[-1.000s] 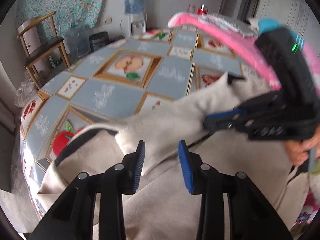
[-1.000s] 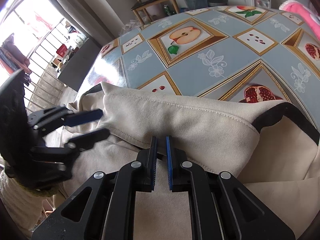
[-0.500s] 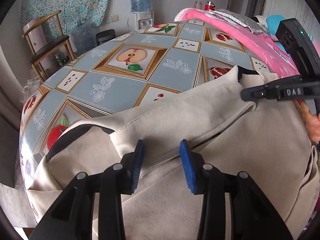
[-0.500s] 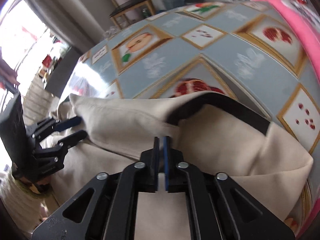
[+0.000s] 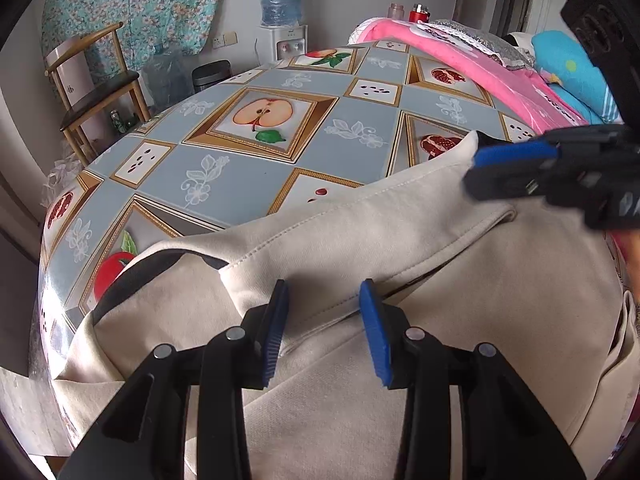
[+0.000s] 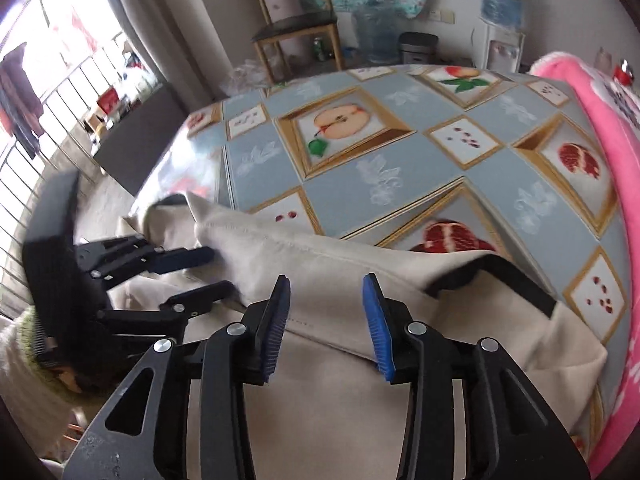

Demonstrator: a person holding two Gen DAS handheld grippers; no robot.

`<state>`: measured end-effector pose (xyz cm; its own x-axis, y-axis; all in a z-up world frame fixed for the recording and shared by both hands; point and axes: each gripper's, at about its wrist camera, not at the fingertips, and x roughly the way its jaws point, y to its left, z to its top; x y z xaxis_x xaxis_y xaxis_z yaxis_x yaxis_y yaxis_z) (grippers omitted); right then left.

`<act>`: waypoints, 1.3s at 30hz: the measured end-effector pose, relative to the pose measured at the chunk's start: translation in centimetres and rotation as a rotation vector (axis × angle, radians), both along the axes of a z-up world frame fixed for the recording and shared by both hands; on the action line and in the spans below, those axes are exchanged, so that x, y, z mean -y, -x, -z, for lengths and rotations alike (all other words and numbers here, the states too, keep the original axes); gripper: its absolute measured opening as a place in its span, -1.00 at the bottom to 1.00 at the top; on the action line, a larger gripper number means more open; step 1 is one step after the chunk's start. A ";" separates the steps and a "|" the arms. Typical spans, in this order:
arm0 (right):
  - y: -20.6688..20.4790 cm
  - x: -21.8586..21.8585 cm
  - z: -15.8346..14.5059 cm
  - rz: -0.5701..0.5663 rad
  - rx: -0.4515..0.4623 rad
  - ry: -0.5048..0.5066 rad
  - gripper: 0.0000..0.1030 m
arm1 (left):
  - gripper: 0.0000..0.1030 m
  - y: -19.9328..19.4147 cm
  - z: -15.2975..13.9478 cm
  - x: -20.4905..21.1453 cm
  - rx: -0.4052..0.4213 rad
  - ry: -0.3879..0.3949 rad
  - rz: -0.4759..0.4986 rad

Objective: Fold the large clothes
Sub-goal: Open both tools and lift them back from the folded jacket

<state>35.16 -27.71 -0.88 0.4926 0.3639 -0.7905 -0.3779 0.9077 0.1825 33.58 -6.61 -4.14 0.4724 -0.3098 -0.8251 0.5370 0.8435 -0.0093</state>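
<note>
The garment point(image 5: 400, 240) is a large cream-coloured piece with black trim point(image 5: 132, 276). It lies on the near part of the table point(image 5: 248, 168), and its near portion hangs over the near table edge. A stitched fold runs across the cloth from the near-left area toward the right table edge. The black trim shows at both ends of this fold: left end in the left wrist view, right end point(image 6: 516, 280) in the right wrist view.

The left gripper point(image 5: 324, 320) has its jaws apart. The folded cloth edge sits between the blue pads point(image 5: 276, 328), but the pads do not press on it. The right gripper point(image 6: 326, 320) also has its jaws apart; they have just been opening, with cloth lying between and under them, not clamped.

The far half of the table, covered by a fruit-patterned cloth, is bare. A pink blanket point(image 5: 460, 56) occupies the right table edge.

The left wrist view alone shows a blue cushion point(image 5: 568, 68) behind the blanket and the right gripper point(image 5: 512, 168) at the right end of the fold. The right wrist view alone shows a barred window point(image 6: 36, 120), a sleeve point(image 6: 24, 360), and the left gripper point(image 6: 192, 276) at the left end of the fold. Both views show a wooden chair point(image 6: 296, 28) and a water dispenser point(image 5: 282, 12) beyond the far edge.
</note>
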 end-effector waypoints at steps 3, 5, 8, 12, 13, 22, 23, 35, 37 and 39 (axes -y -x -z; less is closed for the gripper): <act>-0.5 -1.8 2.1 0.006 0.012 0.075 -0.25 | -0.28 0.0 0.0 0.0 0.000 0.001 -0.001; 0.0 -2.3 2.2 0.005 0.051 0.101 -0.23 | -0.28 0.0 0.0 0.0 -0.002 0.002 -0.002; 0.2 -2.0 1.3 0.037 -0.004 0.113 -0.22 | -0.28 0.0 -0.3 0.0 -0.006 -0.006 -0.005; 3.3 -0.6 -2.0 0.054 0.023 0.078 0.29 | -0.24 1.0 -2.3 -0.7 0.010 -0.024 -0.036; 4.3 -0.2 -3.0 0.057 0.035 0.062 0.39 | -0.17 1.5 -2.9 -1.1 0.017 -0.033 -0.043; 14.7 4.8 -6.6 0.129 0.106 -0.064 0.72 | 0.51 10.4 -9.5 -7.7 0.103 -0.037 -0.137; 16.0 5.6 -6.4 0.152 0.103 -0.075 0.72 | 0.53 11.6 -9.8 -8.5 0.109 -0.033 -0.160; 26.0 9.5 -2.3 0.322 -0.026 -0.204 0.72 | 0.60 24.1 -6.8 -15.5 0.077 0.042 -0.420; 26.7 8.2 -1.7 0.299 -0.037 -0.222 0.72 | 0.60 25.2 -5.7 -15.4 0.064 0.023 -0.427; 26.9 6.4 -0.9 0.266 -0.065 -0.228 0.72 | 0.60 26.1 -4.8 -15.0 0.059 0.009 -0.411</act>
<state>8.24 -34.10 0.05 0.5450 0.4007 -0.7365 -0.1148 0.9058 0.4078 7.53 8.37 0.70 0.6044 -0.0925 -0.7913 0.1550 0.9879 0.0029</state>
